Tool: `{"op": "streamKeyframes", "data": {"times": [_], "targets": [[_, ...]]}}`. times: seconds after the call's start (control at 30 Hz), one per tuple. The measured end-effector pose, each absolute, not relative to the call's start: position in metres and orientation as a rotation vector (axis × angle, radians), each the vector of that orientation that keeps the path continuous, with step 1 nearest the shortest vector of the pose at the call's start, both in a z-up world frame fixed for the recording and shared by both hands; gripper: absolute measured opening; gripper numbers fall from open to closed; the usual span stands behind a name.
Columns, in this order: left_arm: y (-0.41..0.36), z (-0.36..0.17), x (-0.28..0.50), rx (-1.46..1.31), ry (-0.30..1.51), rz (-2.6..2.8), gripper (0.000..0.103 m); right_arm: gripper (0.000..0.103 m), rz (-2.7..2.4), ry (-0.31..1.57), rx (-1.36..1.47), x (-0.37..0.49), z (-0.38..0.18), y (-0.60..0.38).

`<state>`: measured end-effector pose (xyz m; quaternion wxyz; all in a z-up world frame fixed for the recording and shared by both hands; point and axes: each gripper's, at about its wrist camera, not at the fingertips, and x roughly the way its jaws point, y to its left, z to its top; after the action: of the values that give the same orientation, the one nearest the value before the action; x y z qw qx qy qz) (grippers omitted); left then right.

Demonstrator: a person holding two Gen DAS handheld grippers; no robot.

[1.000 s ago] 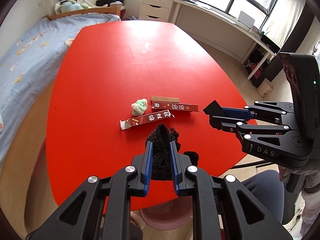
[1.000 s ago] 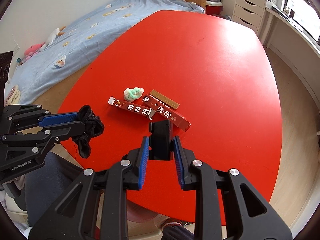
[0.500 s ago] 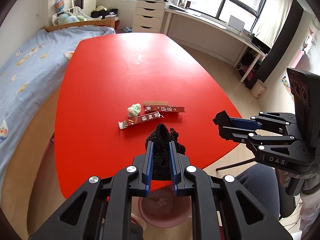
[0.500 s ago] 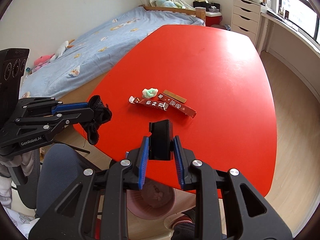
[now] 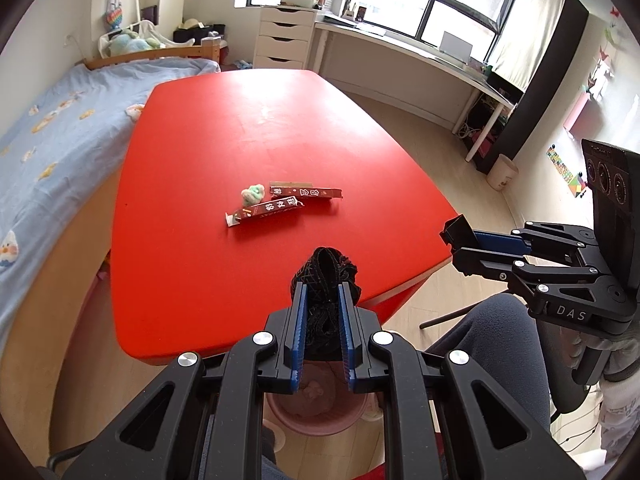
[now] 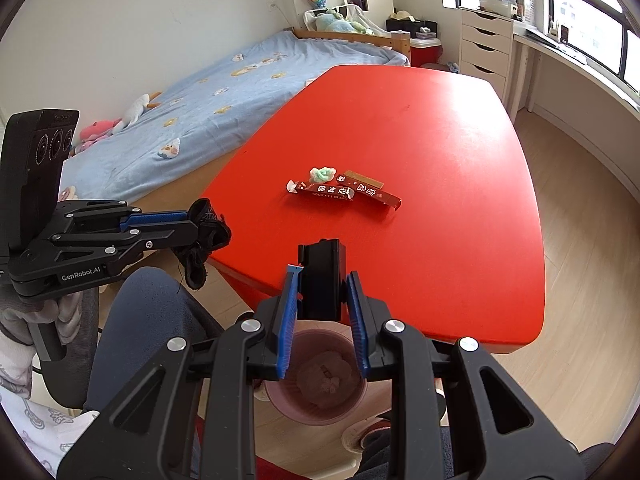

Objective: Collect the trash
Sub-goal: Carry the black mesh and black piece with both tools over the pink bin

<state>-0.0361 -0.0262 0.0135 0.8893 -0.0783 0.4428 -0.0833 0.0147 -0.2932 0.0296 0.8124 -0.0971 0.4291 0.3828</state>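
Pink bin (image 6: 316, 376) half-hidden behind right gripper (image 6: 322, 300)

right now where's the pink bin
The pink bin stands on the floor just off the red table's near edge, below the right gripper and its black box.

Red table (image 5: 248, 128): two cartons (image 5: 267, 210), green wad (image 5: 253, 194); floor: pink bin (image 6: 316, 376).

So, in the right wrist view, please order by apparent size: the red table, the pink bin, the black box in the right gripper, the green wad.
1. red table
2. pink bin
3. black box, held in the right gripper; being nearest to the camera, it may look larger than it is
4. green wad
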Motion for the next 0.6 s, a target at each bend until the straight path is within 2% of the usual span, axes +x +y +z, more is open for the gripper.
{"op": "streamKeyframes", "data": {"times": [0.6], "targets": [[-0.041, -0.007, -0.074, -0.169, 0.957, -0.233, 0.015, 0.025, 0.847, 0.966, -0.198, -0.035, 0.015, -0.305]]}}
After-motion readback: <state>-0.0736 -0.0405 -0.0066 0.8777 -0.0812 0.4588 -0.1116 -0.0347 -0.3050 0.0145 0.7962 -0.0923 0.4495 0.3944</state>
